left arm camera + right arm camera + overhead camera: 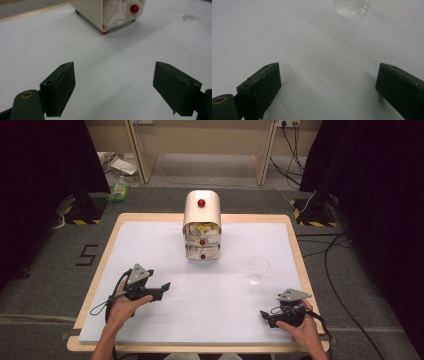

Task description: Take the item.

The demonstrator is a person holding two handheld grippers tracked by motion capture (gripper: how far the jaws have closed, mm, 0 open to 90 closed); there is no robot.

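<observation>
White worktop carries a cream drawer cabinet at upper centre, while my left gripper and right gripper, lower corners, hold jaws wide apart, empty.

Lab-like room: black curtains, hazard-taped stands, floor cables.

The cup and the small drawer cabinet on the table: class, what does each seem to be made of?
The cup looks like thin clear plastic, possibly glass: the white table shows through it. The cabinet seems smooth cream plastic or painted metal with a soft sheen; its red knobs look like glossy plastic.
</observation>
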